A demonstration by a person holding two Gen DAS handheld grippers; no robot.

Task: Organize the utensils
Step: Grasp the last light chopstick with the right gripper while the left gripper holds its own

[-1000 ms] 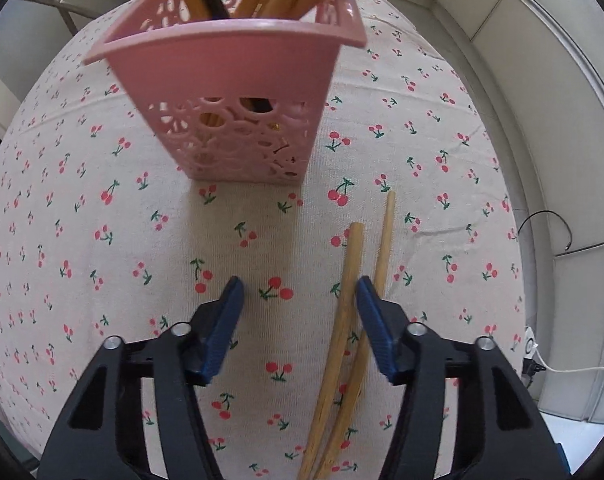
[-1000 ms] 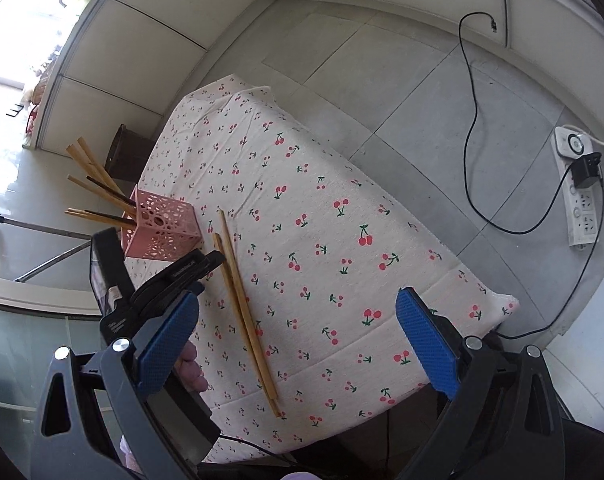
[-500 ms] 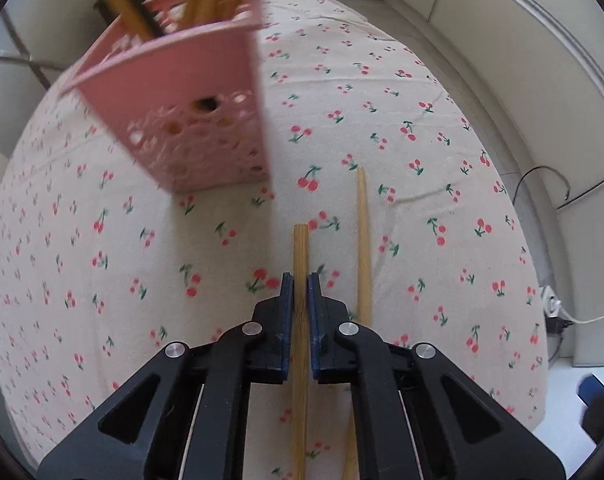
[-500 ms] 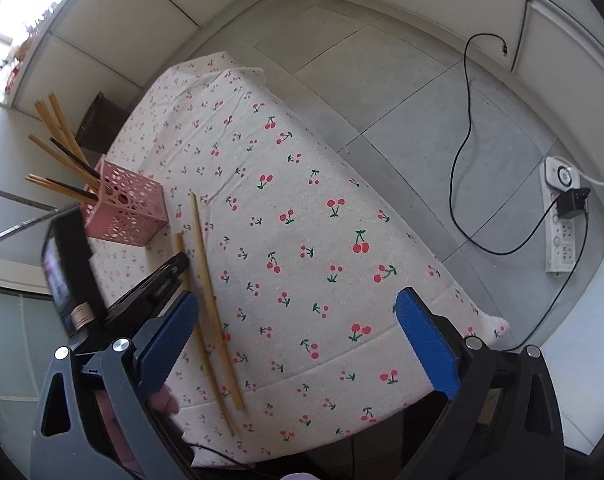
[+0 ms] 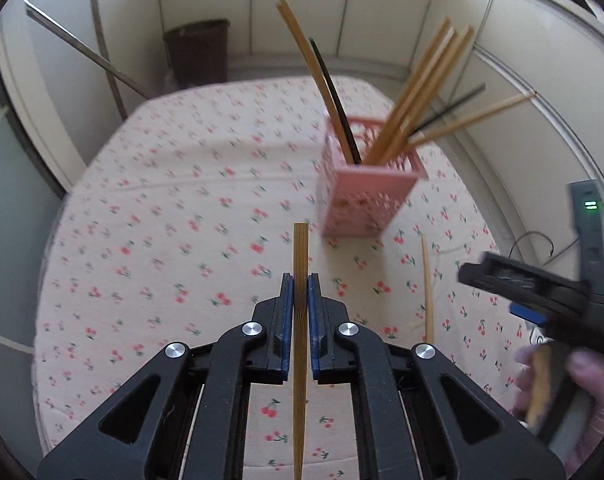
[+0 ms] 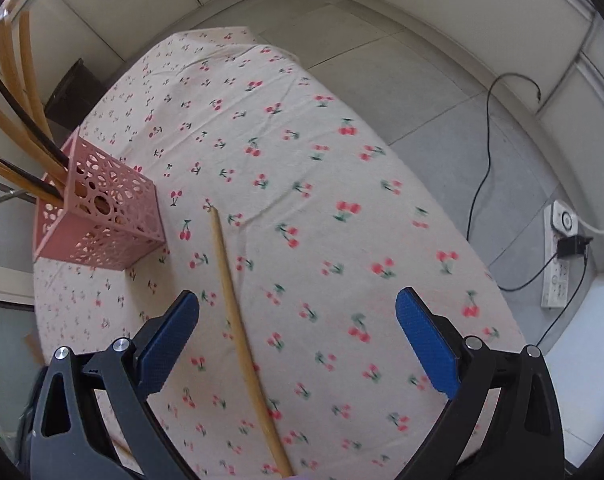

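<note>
I count one pink basket (image 5: pixel 366 196), one chopstick (image 5: pixel 301 320) clamped in my tool, one loose chopstick (image 6: pixel 238 320), two black sticks (image 5: pixel 336 104) in the basket.

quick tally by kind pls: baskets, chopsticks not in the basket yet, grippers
pink basket: 1
chopsticks outside it: 2, the held chopstick in the left gripper and the loose chopstick lying on the tablecloth
grippers: 2, left shut on its chopstick, right gripper open and empty
total: 5
</note>
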